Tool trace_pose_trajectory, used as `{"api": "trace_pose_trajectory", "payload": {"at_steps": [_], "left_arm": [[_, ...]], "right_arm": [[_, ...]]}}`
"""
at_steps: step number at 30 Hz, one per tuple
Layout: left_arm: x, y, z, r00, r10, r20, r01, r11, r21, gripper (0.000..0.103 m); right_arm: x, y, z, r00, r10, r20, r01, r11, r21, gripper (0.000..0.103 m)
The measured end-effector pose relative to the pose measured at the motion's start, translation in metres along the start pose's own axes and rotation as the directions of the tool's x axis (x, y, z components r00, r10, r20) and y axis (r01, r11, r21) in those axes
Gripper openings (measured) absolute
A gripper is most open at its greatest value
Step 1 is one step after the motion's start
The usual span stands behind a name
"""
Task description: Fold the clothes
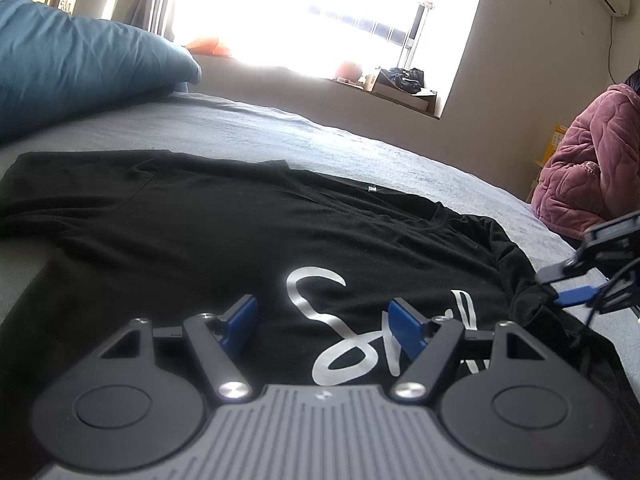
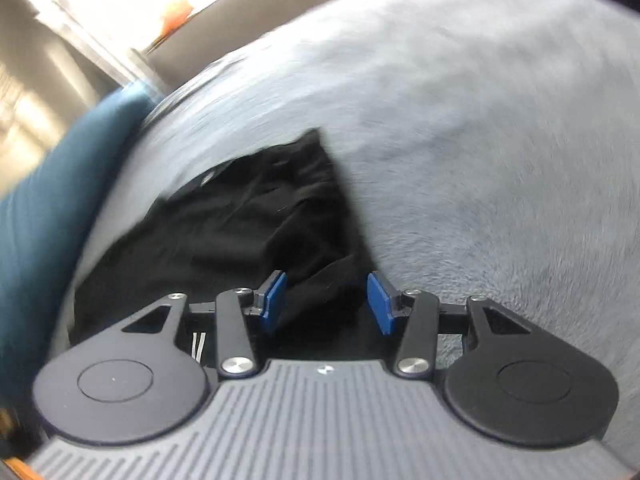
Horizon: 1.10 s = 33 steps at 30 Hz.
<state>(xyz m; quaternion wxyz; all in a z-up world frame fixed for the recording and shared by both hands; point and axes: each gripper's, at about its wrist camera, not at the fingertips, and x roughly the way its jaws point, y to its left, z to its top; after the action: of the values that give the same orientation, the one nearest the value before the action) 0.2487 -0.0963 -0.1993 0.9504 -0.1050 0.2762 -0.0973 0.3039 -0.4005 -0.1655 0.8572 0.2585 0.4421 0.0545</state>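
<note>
A black T-shirt (image 1: 224,232) lies spread on the grey bed (image 1: 248,124) beneath the left gripper (image 1: 322,326), jaws spread and empty, while the right gripper (image 2: 326,302) hovers parted over its bunched sleeve, pinching nothing.

My left wrist camera sits low and close over the black T-shirt (image 1: 224,232), facing the window (image 1: 320,12). My right one, blurred, looks steeply down at its sleeve (image 2: 280,208). Both share shirt, grey bedsheet (image 1: 280,128) and blue pillow (image 1: 72,68).
</note>
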Motion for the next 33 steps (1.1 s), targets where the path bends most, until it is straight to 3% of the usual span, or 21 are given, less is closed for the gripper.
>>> {"api": "trace_pose_trajectory", "payload": {"at_steps": [1, 3, 6, 11, 14, 18, 20, 24, 26, 28, 30, 33], "left_arm": [[0.000, 0.000, 0.000, 1.000, 0.000, 0.001, 0.000, 1.000, 0.000, 0.074], [0.000, 0.000, -0.001, 1.000, -0.001, 0.002, 0.001, 1.000, 0.000, 0.074], [0.000, 0.001, -0.001, 1.000, -0.005, 0.004, 0.005, 1.000, -0.002, 0.074], [0.000, 0.003, -0.001, 1.000, -0.011, 0.009, 0.011, 1.000, -0.010, 0.074], [0.000, 0.004, -0.001, 1.000, -0.017, 0.011, 0.017, 1.000, -0.016, 0.074], [0.000, 0.007, -0.001, 1.000, -0.027, 0.014, 0.028, 0.999, -0.028, 0.074], [-0.001, 0.008, -0.001, 0.999, -0.032, 0.016, 0.033, 0.999, -0.034, 0.074], [-0.001, 0.010, -0.001, 0.999, -0.042, 0.020, 0.043, 0.998, -0.048, 0.074], [-0.001, 0.010, -0.001, 0.999, -0.045, 0.021, 0.046, 0.998, -0.053, 0.074], [-0.001, 0.011, -0.001, 0.999, -0.048, 0.022, 0.049, 0.997, -0.056, 0.074], [-0.001, 0.011, -0.001, 0.999, -0.048, 0.022, 0.050, 0.997, -0.057, 0.074], [-0.001, 0.011, -0.001, 0.999, -0.047, 0.022, 0.049, 0.997, -0.058, 0.074]], "right_arm": [[0.007, 0.002, 0.000, 1.000, -0.003, -0.011, 0.003, 1.000, -0.015, 0.039], [0.018, 0.012, 0.001, 1.000, -0.002, -0.013, 0.002, 0.998, -0.066, 0.018], [0.024, 0.039, 0.005, 0.998, 0.048, 0.029, -0.043, 0.985, -0.166, 0.010], [0.037, 0.092, 0.009, 0.988, 0.153, 0.031, -0.135, 0.935, -0.327, 0.009], [0.053, 0.116, 0.007, 0.983, 0.183, -0.014, -0.172, 0.898, -0.406, 0.011], [0.060, 0.120, 0.012, 0.961, 0.270, -0.062, -0.275, 0.905, -0.325, 0.016], [0.048, 0.112, 0.016, 0.956, 0.293, -0.029, -0.288, 0.914, -0.286, 0.017], [0.010, 0.107, 0.006, 0.974, 0.227, 0.011, -0.208, 0.910, -0.359, 0.019], [-0.009, 0.111, -0.011, 0.986, 0.169, -0.002, -0.149, 0.862, -0.485, 0.019], [-0.022, 0.114, -0.037, 0.996, 0.087, -0.021, -0.081, 0.776, -0.626, 0.022], [-0.027, 0.117, -0.064, 1.000, 0.004, -0.029, -0.025, 0.664, -0.747, 0.029], [-0.024, 0.122, -0.097, 0.996, -0.087, 0.004, 0.045, 0.476, -0.879, 0.029]]}}
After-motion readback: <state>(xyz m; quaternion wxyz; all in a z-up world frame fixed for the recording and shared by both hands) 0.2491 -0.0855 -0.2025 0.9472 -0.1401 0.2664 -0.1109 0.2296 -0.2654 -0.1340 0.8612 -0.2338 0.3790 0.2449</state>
